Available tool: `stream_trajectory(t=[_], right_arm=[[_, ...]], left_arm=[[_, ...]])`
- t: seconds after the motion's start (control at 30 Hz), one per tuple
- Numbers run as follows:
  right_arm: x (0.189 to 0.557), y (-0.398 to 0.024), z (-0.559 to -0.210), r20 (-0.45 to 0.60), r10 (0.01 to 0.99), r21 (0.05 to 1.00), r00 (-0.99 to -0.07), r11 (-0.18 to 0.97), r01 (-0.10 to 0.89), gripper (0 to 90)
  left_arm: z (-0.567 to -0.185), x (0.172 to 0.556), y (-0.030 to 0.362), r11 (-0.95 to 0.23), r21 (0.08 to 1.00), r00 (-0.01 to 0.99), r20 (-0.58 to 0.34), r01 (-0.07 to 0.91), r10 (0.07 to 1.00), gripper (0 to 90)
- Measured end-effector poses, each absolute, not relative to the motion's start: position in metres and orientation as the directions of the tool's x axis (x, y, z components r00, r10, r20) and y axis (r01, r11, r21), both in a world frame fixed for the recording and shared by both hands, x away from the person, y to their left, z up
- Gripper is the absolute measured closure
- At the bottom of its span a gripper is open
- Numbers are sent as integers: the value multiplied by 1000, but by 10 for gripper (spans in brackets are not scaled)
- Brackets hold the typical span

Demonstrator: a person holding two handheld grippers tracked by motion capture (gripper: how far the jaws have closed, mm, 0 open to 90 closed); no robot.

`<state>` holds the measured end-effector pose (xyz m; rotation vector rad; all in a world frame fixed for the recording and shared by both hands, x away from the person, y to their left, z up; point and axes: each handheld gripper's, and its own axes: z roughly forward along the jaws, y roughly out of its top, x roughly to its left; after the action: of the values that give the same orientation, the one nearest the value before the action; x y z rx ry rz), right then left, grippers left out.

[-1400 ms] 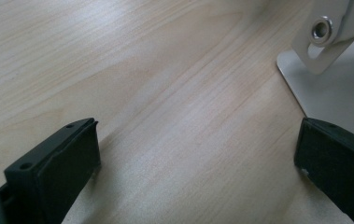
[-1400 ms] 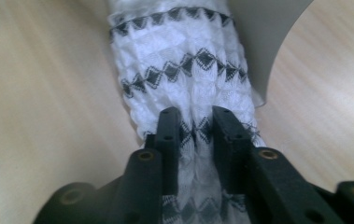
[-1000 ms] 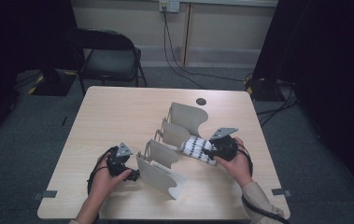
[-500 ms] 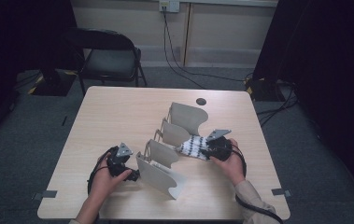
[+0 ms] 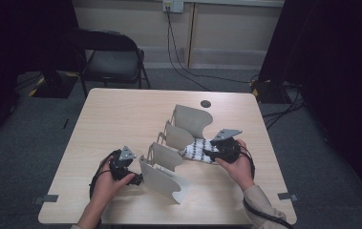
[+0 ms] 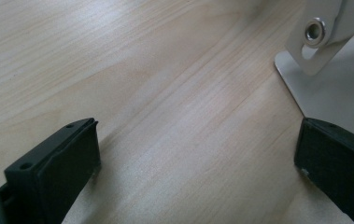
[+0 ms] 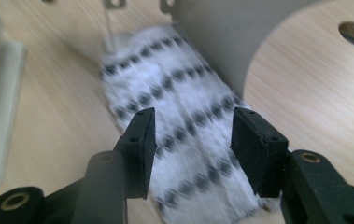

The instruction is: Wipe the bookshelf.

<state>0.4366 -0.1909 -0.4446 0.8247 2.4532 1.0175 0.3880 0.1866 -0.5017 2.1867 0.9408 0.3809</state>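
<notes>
Nearest the person, the left hand-held gripper (image 5: 138, 180) sits low on the pale wooden worktop (image 5: 121, 114), right by the closest panel of the beige rack (image 5: 162, 179). In the left gripper view its jaws stand wide apart with bare wood between them, gripping nothing, and the rack's flat foot and a bolted bracket (image 6: 315, 31) sit just off the right jaw.

Over on the right, the right hand-held gripper (image 5: 207, 153) is pointed at the black-and-white patterned cloth (image 5: 196, 150), which lies on the worktop tucked between the rack's curved dividers. Look down the right gripper view: the cloth (image 7: 179, 112) runs straight away between the two black jaws, which have just opened further. They stand about half apart, to either side of the fabric, and the pads do not look pressed into it, so no grip. The cloth is blurred there, and a tall divider (image 7: 230, 32) rises just beyond it.

Farther back, the rack's largest panel (image 5: 193, 119) stands upright, then a small round hole (image 5: 206, 103) in the worktop. Beyond the far edge, a dark chair (image 5: 109, 57) on grey carpet.
</notes>
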Motion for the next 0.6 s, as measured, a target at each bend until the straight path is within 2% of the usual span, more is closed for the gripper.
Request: stream_trajectory(t=[0.2,0.37,0.43,0.47,0.5,0.6], right_arm=[[437,-167,-430,-45,593,777,-804,526,345,505],[437,-140,-421,-48,561,794,-826,523,309,566],[437,-134,-418,-48,557,792,-829,527,308,701],[437,-132,-417,-50,568,795,-822,520,311,720],[438,-131,-416,-36,570,798,-821,511,319,789],[437,-129,-415,-29,564,796,-825,513,322,875]], left_arm=[[-502,388,187,-481,712,692,-10,511,722,0],[-502,388,187,-482,712,693,-8,510,721,0],[-502,388,187,-483,712,693,-7,510,721,0],[-502,388,187,-483,712,693,-7,510,721,0],[-502,388,186,-475,716,690,-13,512,724,0],[-502,388,186,-480,714,693,-10,509,721,0]])
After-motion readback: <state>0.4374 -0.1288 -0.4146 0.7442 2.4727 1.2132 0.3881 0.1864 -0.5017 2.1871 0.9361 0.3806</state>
